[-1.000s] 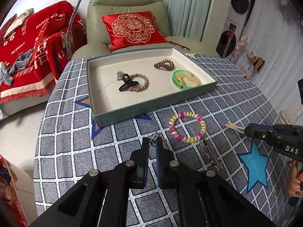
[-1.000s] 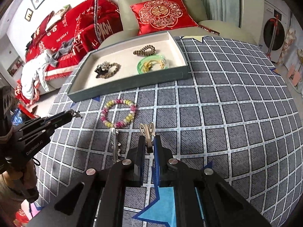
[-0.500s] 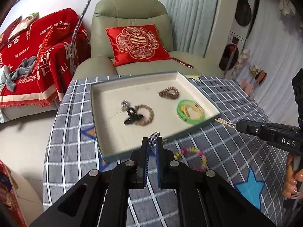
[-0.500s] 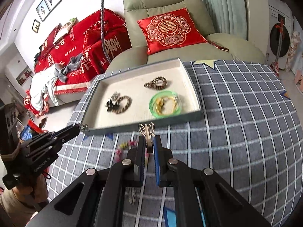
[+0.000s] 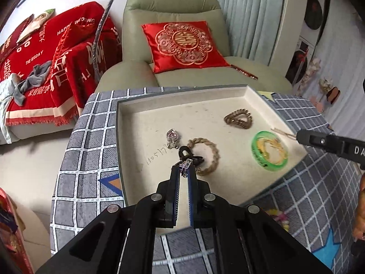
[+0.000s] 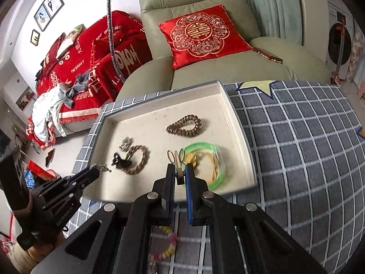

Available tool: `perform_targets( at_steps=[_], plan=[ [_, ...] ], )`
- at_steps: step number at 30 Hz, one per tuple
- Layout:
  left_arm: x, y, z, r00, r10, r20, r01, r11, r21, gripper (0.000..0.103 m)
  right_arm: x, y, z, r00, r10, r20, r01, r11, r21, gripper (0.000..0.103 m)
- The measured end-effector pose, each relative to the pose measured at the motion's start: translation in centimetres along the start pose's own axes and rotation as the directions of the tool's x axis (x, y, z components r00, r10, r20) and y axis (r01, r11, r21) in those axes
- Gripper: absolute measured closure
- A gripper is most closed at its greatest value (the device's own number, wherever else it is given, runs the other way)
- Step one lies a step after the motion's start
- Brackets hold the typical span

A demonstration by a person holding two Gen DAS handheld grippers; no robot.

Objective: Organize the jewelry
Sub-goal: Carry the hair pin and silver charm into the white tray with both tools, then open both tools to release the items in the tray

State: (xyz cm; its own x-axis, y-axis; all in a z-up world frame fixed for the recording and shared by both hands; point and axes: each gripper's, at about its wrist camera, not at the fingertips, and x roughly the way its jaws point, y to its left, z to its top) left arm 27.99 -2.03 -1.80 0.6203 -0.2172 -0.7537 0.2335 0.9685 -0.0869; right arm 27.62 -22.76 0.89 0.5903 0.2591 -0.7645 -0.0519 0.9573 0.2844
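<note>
An open cream-lined tray (image 5: 119, 137) (image 6: 241, 134) lies on the checked tablecloth. In it are a silver charm (image 5: 172, 138), a black clip (image 5: 187, 153), a rope bracelet (image 5: 208, 153), a gold chain bracelet (image 5: 239, 119) and a green bangle (image 5: 269, 151). My left gripper (image 5: 184, 170) hovers over the tray's near middle, shut on a small silver jewelled piece (image 5: 185, 164). My right gripper (image 6: 180, 167) hangs over the tray beside the green bangle (image 6: 205, 147), shut on a gold looped hairpin (image 6: 176, 157). Each gripper also shows in the other's view: the right gripper (image 5: 301, 135) and the left gripper (image 6: 95, 169).
A pastel beaded bracelet (image 6: 167, 244) and a silver bar clip (image 6: 152, 267) lie on the tablecloth under my right gripper. Behind the table stands a green armchair (image 5: 173, 2) with a red cushion (image 5: 184, 43). A red-draped sofa (image 5: 34, 64) is at the left.
Both grippers have moved forward from above the tablecloth to above the tray, each still holding its piece. The beaded bracelet has slipped back beneath them.
</note>
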Motion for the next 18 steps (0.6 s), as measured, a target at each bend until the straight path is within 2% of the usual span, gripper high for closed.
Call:
perform_targets(
  at_steps=[10, 18],
  plan=[
    [2.0, -0.4, -0.1, 0.999, 0.038, -0.021, -0.037, 0.999, 0.037, 0.082, 3.9, -0.4, 0.6, 0.999, -0.036, -0.023, 0.036, 0.999, -0.004, 0.094],
    [2.4, -1.3, -0.8, 0.997, 0.072, -0.012, -0.07, 0.993, 0.093, 0.082, 6.0, -1.6, -0.3, 0.995, -0.036, -0.088, 0.039, 0.999, 0.026, 0.093]
  ],
)
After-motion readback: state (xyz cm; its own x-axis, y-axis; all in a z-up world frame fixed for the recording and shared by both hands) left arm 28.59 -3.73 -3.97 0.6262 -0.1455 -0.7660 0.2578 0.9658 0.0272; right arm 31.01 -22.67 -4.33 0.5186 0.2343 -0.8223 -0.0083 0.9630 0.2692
